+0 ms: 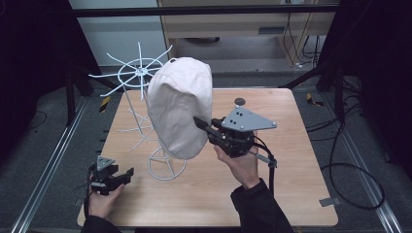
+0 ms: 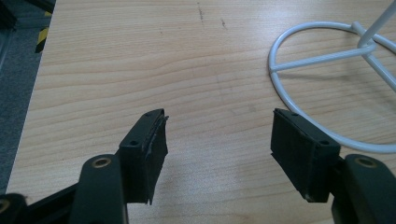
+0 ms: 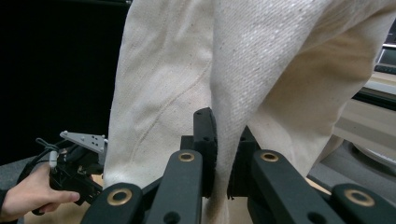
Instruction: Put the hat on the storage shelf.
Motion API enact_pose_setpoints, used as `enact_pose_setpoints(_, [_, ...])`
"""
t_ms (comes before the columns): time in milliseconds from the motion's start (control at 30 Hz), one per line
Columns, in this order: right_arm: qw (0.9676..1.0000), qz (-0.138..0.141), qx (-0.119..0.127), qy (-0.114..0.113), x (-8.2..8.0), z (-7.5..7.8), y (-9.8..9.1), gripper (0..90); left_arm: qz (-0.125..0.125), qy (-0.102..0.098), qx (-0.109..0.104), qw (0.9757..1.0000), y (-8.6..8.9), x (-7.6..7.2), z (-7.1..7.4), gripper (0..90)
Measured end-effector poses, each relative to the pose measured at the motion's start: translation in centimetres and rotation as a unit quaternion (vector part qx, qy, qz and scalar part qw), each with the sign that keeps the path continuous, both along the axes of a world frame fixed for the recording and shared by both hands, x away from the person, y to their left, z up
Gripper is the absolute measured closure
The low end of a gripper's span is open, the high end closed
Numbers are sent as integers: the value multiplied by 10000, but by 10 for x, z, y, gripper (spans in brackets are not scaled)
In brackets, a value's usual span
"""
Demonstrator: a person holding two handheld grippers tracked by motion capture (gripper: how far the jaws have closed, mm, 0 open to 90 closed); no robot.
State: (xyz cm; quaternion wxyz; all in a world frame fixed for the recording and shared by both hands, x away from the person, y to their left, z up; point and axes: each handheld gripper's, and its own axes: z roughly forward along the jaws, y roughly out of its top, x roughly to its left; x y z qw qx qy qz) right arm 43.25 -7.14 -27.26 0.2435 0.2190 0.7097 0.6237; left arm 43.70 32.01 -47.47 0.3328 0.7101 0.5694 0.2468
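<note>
A cream cloth cap [image 1: 179,107] hangs in the air in front of a white wire rack [image 1: 138,77] on the wooden table [image 1: 291,194]. My right gripper [image 1: 201,124] is shut on the cap's right edge; in the right gripper view the cap [image 3: 196,70] drapes down and a fold of it is pinched between the two black jaws of the right gripper [image 3: 222,158]. My left gripper [image 1: 124,174] rests low at the table's front left, open and holding nothing. In the left gripper view the left gripper [image 2: 219,144] stands wide apart over bare wood beside the rack's ring base [image 2: 299,84].
The rack's round base [image 1: 166,167] sits on the table below the cap. A small dark round knob [image 1: 240,102] lies at the table's far side. Metal rails and cables run along the floor on both sides. The table's right half is bare wood.
</note>
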Motion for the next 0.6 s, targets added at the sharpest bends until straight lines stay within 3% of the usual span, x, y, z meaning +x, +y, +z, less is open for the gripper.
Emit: enact_pose_setpoints(600, [9996,-111,-173,209,7,-8,10,776,-9,4,1,10000,0,0,0,357])
